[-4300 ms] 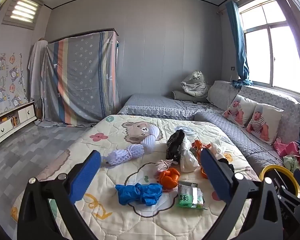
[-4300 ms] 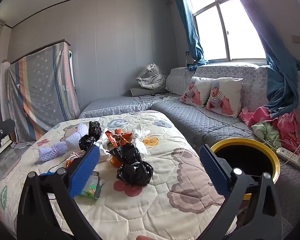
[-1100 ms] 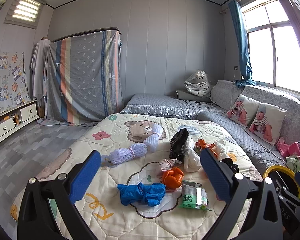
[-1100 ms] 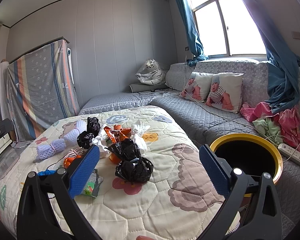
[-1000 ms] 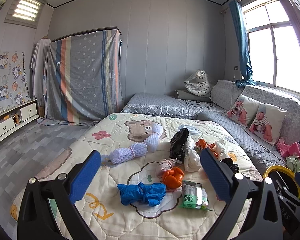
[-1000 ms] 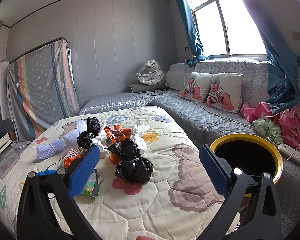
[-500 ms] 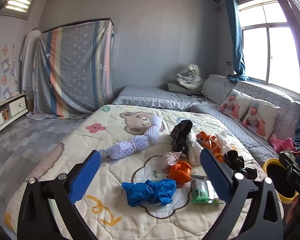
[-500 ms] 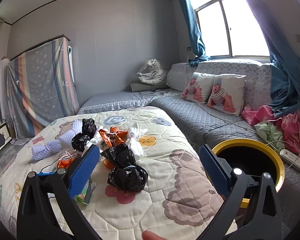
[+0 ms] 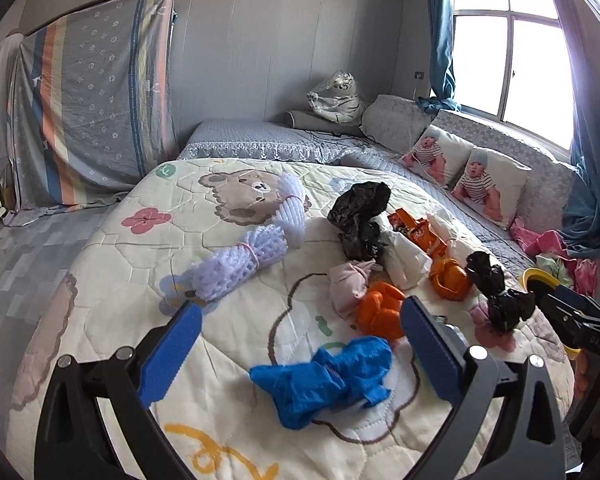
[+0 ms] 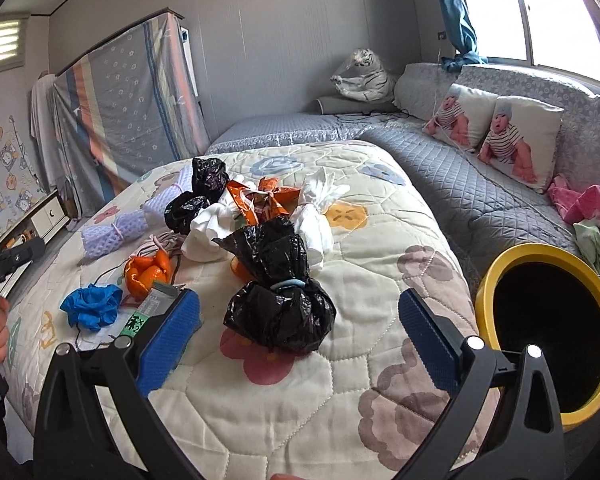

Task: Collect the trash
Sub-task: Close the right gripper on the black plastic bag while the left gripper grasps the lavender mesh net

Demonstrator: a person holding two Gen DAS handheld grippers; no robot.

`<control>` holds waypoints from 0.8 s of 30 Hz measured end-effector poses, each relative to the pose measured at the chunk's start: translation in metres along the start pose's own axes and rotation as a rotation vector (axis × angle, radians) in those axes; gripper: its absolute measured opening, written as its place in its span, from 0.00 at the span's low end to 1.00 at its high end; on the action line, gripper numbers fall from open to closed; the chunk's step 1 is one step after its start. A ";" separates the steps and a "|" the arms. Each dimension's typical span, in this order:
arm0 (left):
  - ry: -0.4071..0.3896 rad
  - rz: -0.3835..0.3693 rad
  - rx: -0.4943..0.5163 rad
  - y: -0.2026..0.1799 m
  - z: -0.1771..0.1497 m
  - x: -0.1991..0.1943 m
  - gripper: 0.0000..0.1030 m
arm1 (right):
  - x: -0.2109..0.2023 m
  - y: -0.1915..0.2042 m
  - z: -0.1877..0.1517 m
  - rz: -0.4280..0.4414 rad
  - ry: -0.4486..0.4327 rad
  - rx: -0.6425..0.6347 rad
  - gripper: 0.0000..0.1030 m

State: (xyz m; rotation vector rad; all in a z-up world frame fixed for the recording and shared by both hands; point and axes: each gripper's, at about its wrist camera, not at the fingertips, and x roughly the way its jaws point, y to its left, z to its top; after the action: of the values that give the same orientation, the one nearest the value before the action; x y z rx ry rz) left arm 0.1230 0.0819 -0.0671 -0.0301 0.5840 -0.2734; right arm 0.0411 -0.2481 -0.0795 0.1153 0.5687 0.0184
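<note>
Both tools spread wide and empty, held low over the quilted bed (image 9: 112,264), apparently poised to pick a first piece. Left tool (image 9: 300,344): jaws apart, framing the crumpled blue glove (image 9: 328,376) lying just ahead between the blue pads, touching neither; probably the nearest target for this side. Beyond its left finger, a lavender mesh roll (image 9: 240,260) tied with a band, well apart from the rest. Ahead and slightly right, a pinkish bundle (image 9: 348,280) and orange peel-like scraps (image 9: 380,312), close together, with a black bag (image 9: 360,220) farther off. Partly hidden behind the right finger, a small packet, so approach from that side looks awkward. Right tool (image 10: 298,332): likewise wide open, gripping nothing, with the knotted black bag (image 10: 280,300) sitting just ahead between the fingers, tied at the waist by a blue band, likely an easy place to pinch. Behind it, white tied bags (image 10: 208,232) and an orange wrapper (image 10: 260,200) crowded together, touching or overlapping, so a reach past the black bag would probably snag. By the left finger, a green-labelled packet (image 10: 140,320), partly covered. Off to the right, beside the bed edge, the yellow-rimmed bin (image 10: 488,280), mouth open and unobstructed, handy for drops. Farther right, pink and green clothes (image 10: 588,216) heaped on the grey sofa, not obviously trash.
</note>
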 end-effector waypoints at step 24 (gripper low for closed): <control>0.275 -0.050 0.120 0.060 0.050 0.142 0.93 | 0.103 0.018 0.021 -0.045 0.254 -0.166 0.92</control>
State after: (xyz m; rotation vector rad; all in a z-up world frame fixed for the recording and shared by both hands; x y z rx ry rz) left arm 0.2793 0.0998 -0.1083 0.1101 0.8396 -0.3636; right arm 0.1396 -0.2275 -0.1150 -0.0622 0.8204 0.0368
